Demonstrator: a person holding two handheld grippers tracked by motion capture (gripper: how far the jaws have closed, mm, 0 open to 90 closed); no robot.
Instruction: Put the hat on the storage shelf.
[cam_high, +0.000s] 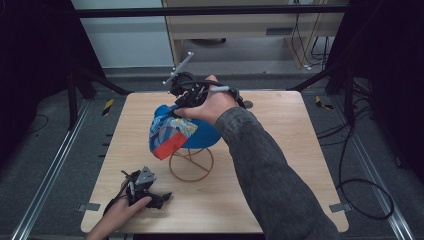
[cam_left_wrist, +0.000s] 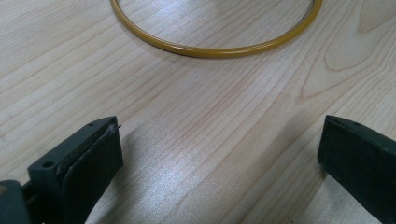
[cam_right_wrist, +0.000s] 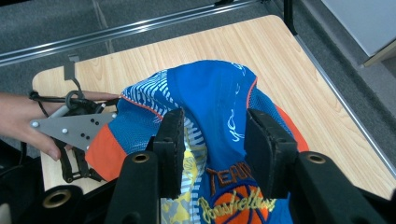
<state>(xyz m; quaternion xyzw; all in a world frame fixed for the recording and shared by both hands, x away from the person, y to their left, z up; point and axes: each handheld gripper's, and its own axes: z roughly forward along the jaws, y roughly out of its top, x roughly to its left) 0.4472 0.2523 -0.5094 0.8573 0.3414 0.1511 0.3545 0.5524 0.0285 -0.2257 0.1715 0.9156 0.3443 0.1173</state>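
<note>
1 blue cap (cam_high: 202, 134) with white stripes, yellow panel, orange brim and basketball embroidery sits atop 1 gold wire stand (cam_high: 191, 164) at the middle of the desk (cam_high: 280, 115). The right gripper (cam_right_wrist: 214, 154) pinches the cap's crown between its fingers. Nearer than the stand, the left gripper (cam_left_wrist: 219, 158) rests with fingers spread.

A light wood-grain tabletop (cam_high: 280, 165) with rounded corners fills the middle of the high view. A gold wire ring stand (cam_high: 191, 165) sits on it near the centre. At lower left, the left hand-held gripper (cam_high: 156, 199) rests on the wood.
</note>
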